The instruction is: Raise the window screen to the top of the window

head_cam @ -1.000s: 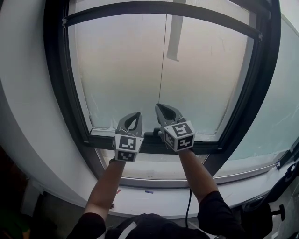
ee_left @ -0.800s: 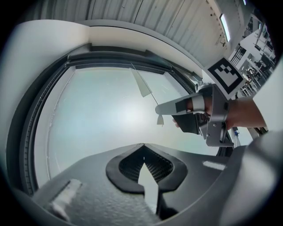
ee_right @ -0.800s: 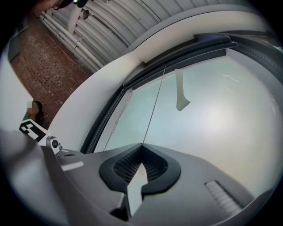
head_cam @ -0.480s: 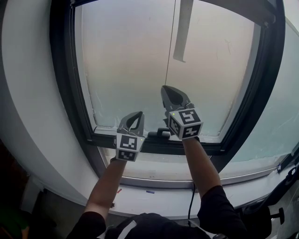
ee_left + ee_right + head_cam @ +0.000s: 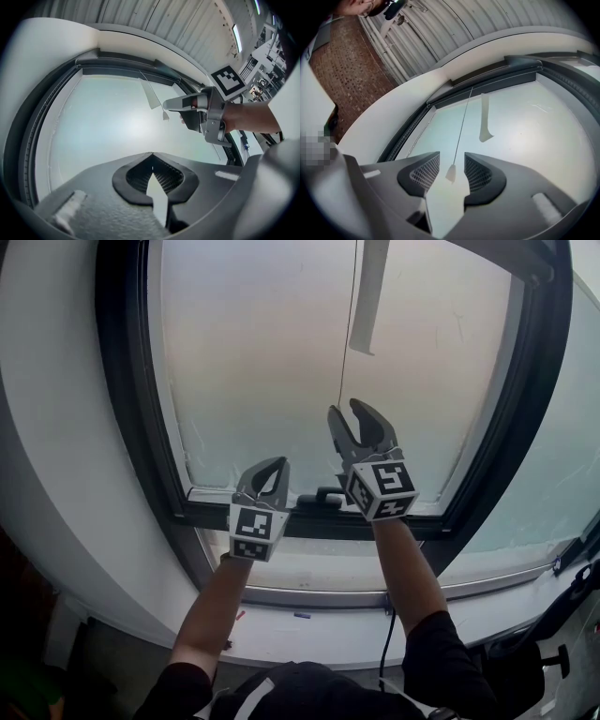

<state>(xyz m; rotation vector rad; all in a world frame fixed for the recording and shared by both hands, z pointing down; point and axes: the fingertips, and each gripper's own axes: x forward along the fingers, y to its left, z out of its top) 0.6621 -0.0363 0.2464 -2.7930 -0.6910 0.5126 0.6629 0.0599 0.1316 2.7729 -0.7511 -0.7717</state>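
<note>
My right tool (image 5: 452,163) has just been opening, with the pale tip of the thin grey cord (image 5: 463,124) loose between its jaws. My left tool (image 5: 279,463) is closed and empty. The frosted window screen (image 5: 253,362) ahead of both is not yet raised. Next, I should pinch the cord.

White wall (image 5: 47,474), dark window frame (image 5: 120,381), bright daylight thru.

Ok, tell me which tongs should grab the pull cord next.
Right. The right tongs have just been opening, and the pull cord ends between them, unpinched. The left tongs are shut, lower, beside the window's bottom bar.
</note>
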